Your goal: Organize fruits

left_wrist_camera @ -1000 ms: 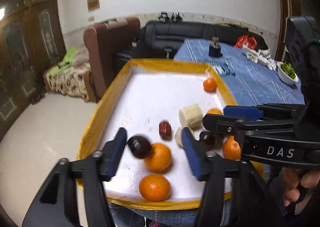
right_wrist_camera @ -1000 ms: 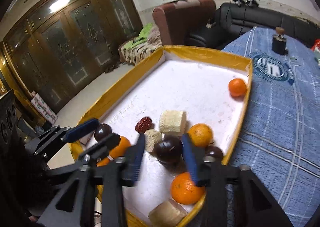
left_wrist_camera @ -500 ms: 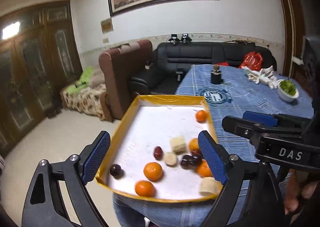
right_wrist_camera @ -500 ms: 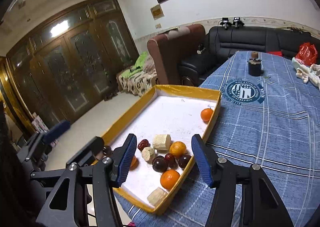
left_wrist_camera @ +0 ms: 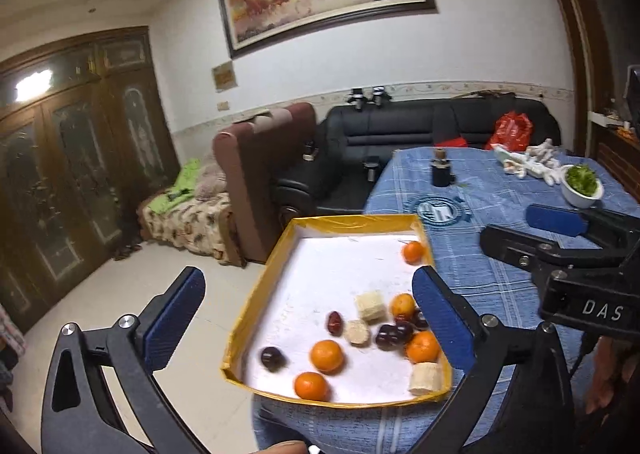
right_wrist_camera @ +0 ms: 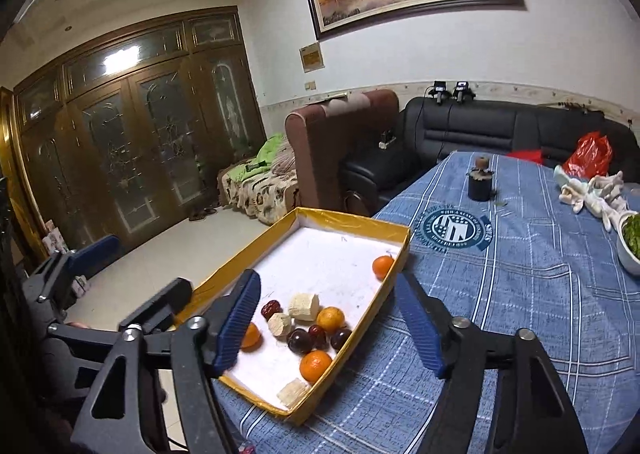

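Left wrist view: left gripper pulled back and raised since a second ago, fingers spread wide, empty. Right gripper likewise withdrawn, fingers wide apart, plum released. Fruits in tray at surface corner.

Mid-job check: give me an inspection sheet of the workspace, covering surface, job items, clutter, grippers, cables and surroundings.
Surface: table under a blue checked cloth.
Job's things: yellow-rimmed tray at the table's corner, holding oranges, dark round fruits, a red date and pale cut pieces; one orange sits apart at the far end.
Clutter: white bowl of greens, dark jar, white cloth bundle.
Grippers: left gripper and right gripper both open, empty, held above the tray.
Cables: nothing seen on the table.
Surroundings: black sofa, brown armchair, wooden cabinet doors.
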Motion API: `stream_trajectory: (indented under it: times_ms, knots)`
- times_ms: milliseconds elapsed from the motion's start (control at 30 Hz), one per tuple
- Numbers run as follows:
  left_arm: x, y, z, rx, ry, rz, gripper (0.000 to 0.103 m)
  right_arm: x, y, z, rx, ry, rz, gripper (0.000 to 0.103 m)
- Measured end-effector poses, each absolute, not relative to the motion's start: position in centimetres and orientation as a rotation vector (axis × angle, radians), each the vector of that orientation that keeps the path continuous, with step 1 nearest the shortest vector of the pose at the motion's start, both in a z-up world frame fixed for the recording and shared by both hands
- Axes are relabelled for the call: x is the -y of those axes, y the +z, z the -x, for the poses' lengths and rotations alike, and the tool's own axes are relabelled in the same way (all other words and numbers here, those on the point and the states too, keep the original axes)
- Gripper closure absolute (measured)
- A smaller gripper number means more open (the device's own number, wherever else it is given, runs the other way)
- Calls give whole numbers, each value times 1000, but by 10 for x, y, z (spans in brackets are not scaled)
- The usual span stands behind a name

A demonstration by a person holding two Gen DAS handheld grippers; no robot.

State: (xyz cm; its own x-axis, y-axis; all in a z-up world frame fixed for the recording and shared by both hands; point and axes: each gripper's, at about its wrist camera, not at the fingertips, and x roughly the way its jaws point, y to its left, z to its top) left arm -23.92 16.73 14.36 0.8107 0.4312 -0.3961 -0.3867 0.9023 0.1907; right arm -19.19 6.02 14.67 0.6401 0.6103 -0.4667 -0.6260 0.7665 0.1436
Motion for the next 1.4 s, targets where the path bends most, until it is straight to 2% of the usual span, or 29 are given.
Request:
stream_trajectory:
  times_ms: [533,1400]
  knots:
    - [-233,131,237,-483,616,29,0,-110,115,196,-587,795,160,30]
    - [-245,108,226,-545,619,48,0,-133,91,191,-658,801,187,30]
